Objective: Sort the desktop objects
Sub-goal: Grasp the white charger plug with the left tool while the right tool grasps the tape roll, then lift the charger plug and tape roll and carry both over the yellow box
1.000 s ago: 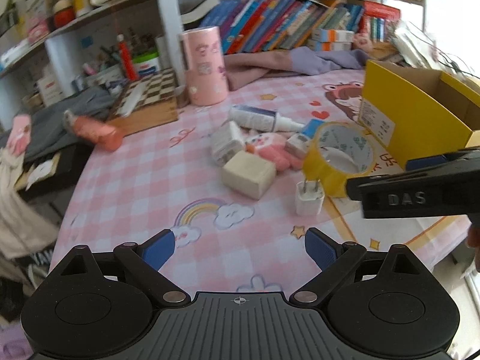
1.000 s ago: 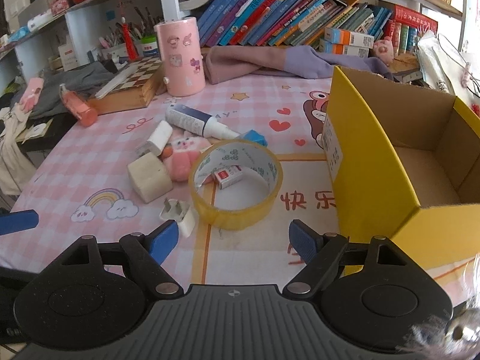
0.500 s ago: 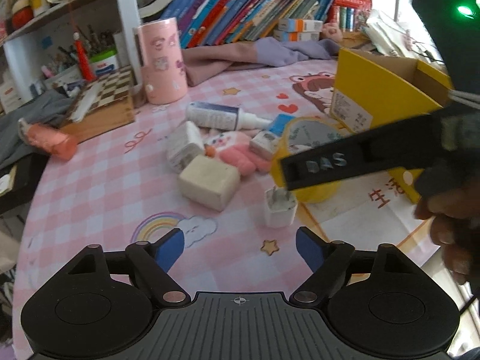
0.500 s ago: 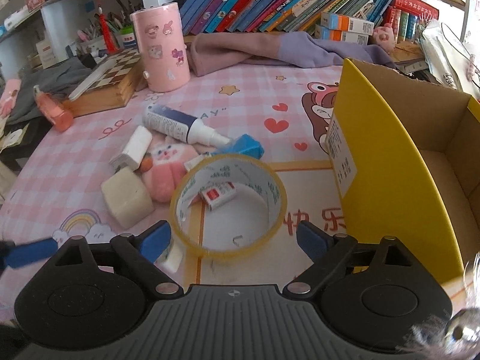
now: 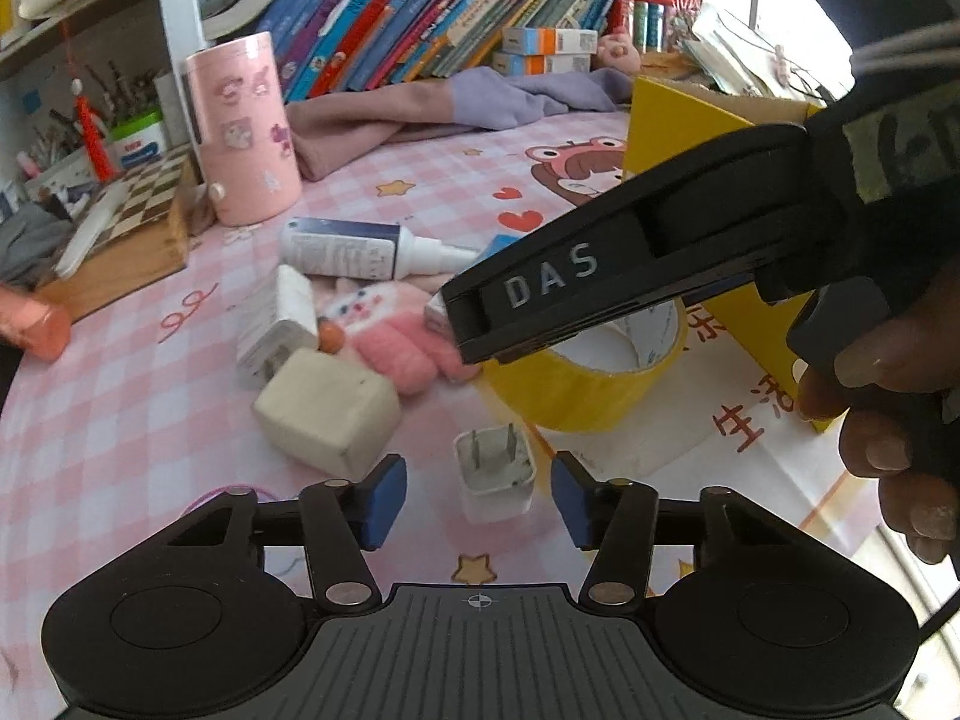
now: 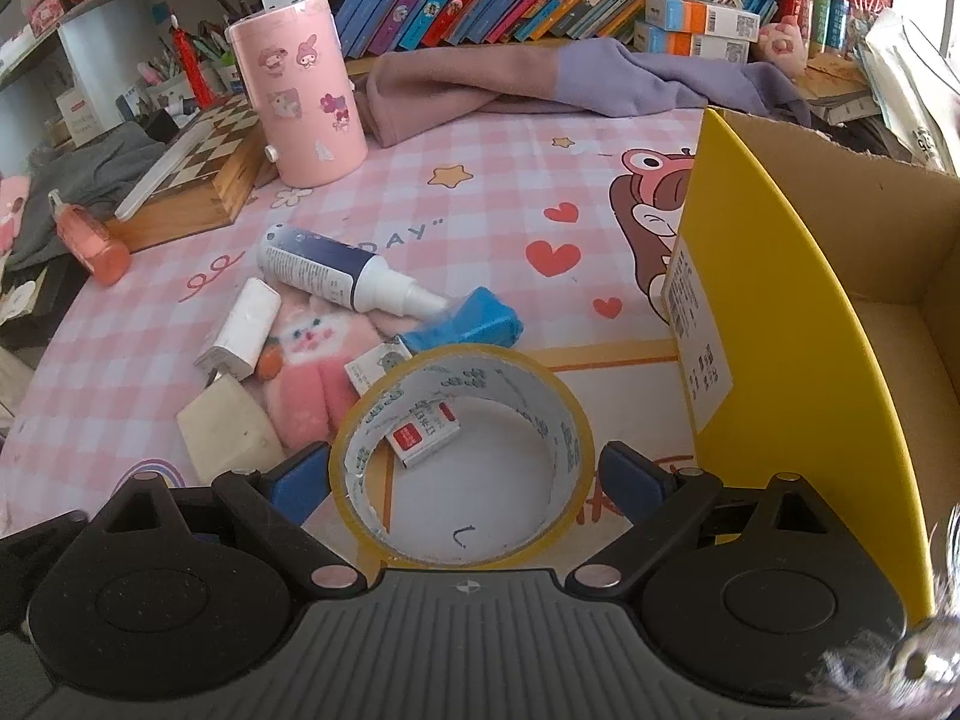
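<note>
My left gripper (image 5: 478, 495) has just been closing its blue pads (image 5: 384, 501) in on the white plug adapter (image 5: 495, 474), prongs up. The adapter sits between them, but there's still a gap on both sides, so nothing's gripped yet. My right gripper (image 6: 465, 477) is spread wide with the roll of yellow packing tape (image 6: 465, 456) sitting in between its blue pads (image 6: 297, 480). The jaws have just been opening a bit more, and the pads look right at the roll's sides, but I can't tell if they actually touch. A small red-and-white box (image 6: 423, 432) lies inside the tape's hole.

Further out on the pink checked desk mat (image 6: 480, 198), a cream foam block (image 6: 228, 435) sits just left of the tape, touching a pink plush toy (image 6: 312, 360). Next to the plush there's a white charger (image 6: 240, 330), a blue packet (image 6: 468, 324), and a spray bottle (image 6: 336, 273) lying on its side.

The yellow cardboard box (image 6: 780, 324) stands open along the mat's right edge, close to the tape. A pink sticker-covered canister (image 6: 300, 90) is upright near the back edge, with a chessboard box (image 6: 192, 180) at the back left.
</note>
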The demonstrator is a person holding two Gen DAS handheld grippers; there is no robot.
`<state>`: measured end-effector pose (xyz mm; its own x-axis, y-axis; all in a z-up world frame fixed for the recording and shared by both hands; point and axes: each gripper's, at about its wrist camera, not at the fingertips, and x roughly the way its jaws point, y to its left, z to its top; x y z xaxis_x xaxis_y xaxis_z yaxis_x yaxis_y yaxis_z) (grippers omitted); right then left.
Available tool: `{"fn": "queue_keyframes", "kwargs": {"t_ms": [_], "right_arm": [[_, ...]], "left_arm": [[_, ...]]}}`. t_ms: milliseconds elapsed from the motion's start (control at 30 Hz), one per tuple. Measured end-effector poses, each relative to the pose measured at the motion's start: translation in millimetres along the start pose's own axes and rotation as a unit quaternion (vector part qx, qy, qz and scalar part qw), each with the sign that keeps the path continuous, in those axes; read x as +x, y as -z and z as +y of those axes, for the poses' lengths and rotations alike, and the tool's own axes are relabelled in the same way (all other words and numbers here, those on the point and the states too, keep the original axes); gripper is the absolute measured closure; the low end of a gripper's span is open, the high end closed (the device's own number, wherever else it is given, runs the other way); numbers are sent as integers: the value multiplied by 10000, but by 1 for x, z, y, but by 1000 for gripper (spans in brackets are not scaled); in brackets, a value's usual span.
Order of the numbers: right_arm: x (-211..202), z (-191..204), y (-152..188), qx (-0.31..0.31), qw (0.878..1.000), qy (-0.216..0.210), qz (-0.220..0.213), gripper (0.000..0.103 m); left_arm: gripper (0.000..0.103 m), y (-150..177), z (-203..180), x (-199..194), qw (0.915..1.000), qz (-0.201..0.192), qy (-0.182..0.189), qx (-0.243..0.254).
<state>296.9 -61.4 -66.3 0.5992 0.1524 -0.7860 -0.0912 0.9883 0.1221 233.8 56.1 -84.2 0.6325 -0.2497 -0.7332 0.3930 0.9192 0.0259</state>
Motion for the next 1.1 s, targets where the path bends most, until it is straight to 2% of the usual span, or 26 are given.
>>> {"fn": "queue_keyframes", "kwargs": {"t_ms": [67,167,500,800,1100], "right_arm": [[2,0,-1,-34,10000,-6,35,8],[9,2,-2,-117,9998,9,160,8],[9,1,-2,-300,9995,42,76,12],[-19,1,-1,-317,9989,-219,-253,12],[-43,4,12,-396,9977,-383,-403,12]], "left_arm": [[65,0,-2,6,10000,71,-41,24],[76,4,-2,7,10000,76,-17,-42],[77,9,19,-13,9988,16,-217,-438],[77,1,37,-41,9944,-129,-437,-952],[77,0,31,-68,9910,-382,-596,-1133]]}}
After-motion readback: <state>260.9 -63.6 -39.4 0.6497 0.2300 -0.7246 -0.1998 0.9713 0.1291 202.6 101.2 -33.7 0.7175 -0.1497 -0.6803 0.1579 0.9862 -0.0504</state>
